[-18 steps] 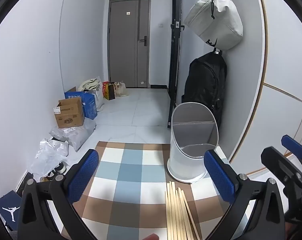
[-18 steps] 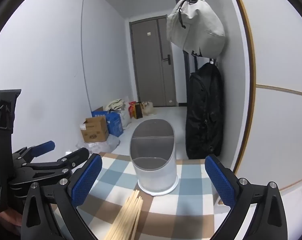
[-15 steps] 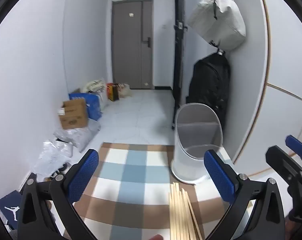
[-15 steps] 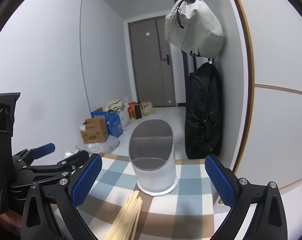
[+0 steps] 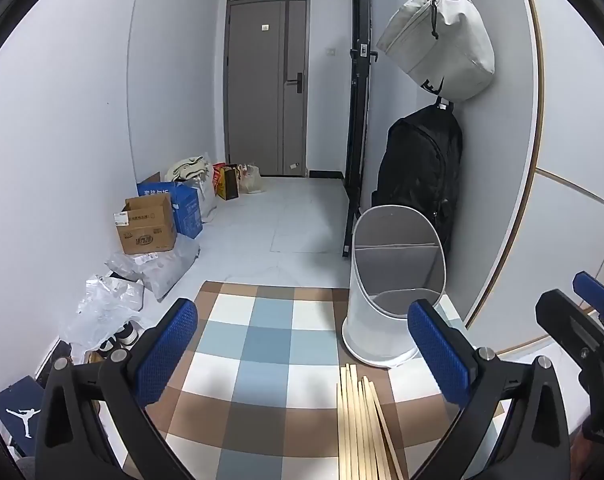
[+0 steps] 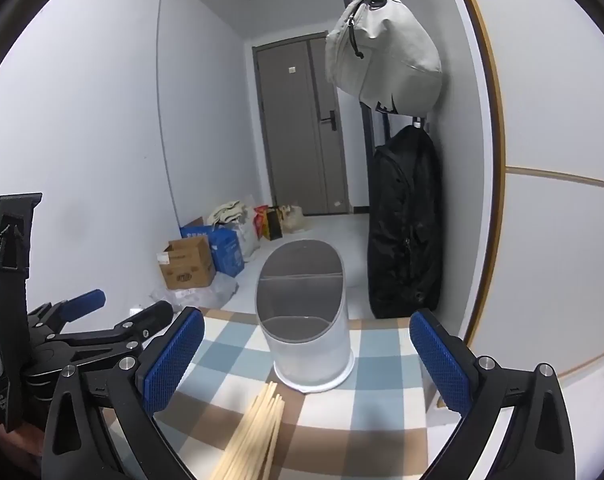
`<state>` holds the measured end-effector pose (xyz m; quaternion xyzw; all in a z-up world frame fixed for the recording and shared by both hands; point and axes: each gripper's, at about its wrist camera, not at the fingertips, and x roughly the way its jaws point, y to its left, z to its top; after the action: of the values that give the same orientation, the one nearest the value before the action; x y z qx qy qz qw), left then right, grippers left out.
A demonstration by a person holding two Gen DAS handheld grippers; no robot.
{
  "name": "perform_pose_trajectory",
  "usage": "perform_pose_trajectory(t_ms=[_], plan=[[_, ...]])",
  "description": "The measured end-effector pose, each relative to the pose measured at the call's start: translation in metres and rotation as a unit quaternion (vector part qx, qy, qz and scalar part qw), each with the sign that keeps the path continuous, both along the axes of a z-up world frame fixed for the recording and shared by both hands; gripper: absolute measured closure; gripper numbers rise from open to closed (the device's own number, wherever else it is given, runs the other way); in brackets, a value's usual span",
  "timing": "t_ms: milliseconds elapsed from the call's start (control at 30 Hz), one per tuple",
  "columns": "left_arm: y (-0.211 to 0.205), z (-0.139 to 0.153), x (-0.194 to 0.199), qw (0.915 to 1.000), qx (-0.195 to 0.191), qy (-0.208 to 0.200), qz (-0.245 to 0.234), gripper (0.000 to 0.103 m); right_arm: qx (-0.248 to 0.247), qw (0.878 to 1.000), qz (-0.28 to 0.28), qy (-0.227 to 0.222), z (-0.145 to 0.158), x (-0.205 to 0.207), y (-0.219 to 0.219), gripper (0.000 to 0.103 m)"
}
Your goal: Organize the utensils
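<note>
Checked cloth [image 5: 262, 360] on the bench carries chopsticks [image 5: 361, 420] at lower centre before the white holder [image 5: 393, 320], best approached low by both empty, wide-spread tongs [image 5: 302, 352] [image 6: 305, 360].

We see both fisheye views evenly lit by cool, soft indoor light, with no glare. Straight lines bow strongly toward the dark circular rims. Focus is sharp throughout; a soft shadow falls on the checkered mat [image 5: 262, 364] under the near blue pads.
</note>
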<state>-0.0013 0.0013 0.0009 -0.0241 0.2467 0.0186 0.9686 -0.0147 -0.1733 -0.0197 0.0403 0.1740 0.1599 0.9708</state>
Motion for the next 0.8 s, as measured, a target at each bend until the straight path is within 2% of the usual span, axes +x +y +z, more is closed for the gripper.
perform_pose_trajectory(t_ms=[800], plan=[[0.0022,-0.0018,0.0006,0.9998,-0.016,0.008,0.005,0.001,-0.006,1.000,0.000,0.000,-0.0024,0.0012,0.0016,0.000]])
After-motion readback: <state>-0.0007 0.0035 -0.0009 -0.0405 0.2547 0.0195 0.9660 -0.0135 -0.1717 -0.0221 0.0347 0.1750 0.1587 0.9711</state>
